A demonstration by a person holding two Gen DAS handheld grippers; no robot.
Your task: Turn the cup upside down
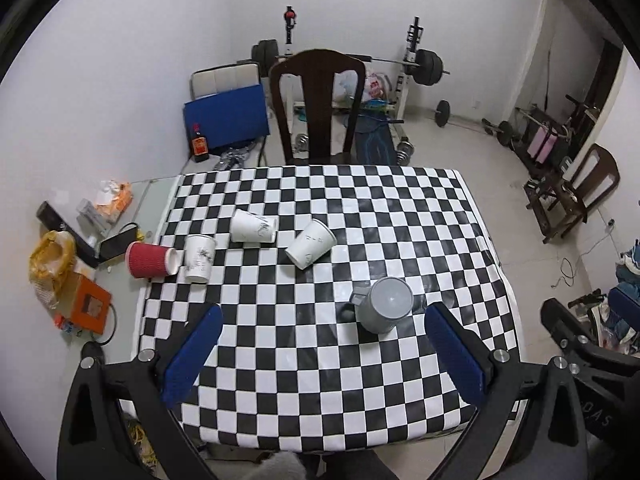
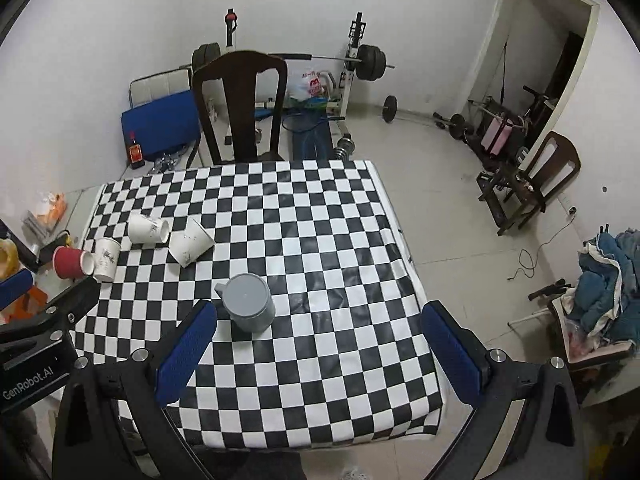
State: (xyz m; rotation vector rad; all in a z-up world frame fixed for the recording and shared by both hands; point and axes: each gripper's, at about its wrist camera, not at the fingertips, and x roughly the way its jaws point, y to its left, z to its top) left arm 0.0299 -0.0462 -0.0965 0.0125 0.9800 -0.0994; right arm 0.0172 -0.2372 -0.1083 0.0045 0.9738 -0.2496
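Grey mug point(image 1: 384, 304) stands near the front middle of the checked table point(image 1: 400, 216), closed end up so it seems already inverted, while paper cups point(image 1: 311, 243) and a red cup point(image 1: 151, 260) lie well apart at the left. Both the left gripper point(image 1: 322, 354) and right gripper point(image 2: 320, 352) hang wide open, holding nothing. A careless closing on the mug's smooth wall or handle could tip it or push it away.

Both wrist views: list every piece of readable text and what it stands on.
"GenRobot.AI": on the left tongs' black body, seen in the right wrist view.
Letters on the right tongs' body: partly cut off, unreadable.
White paper cups, bottle label, plastic bag: print too blurred.
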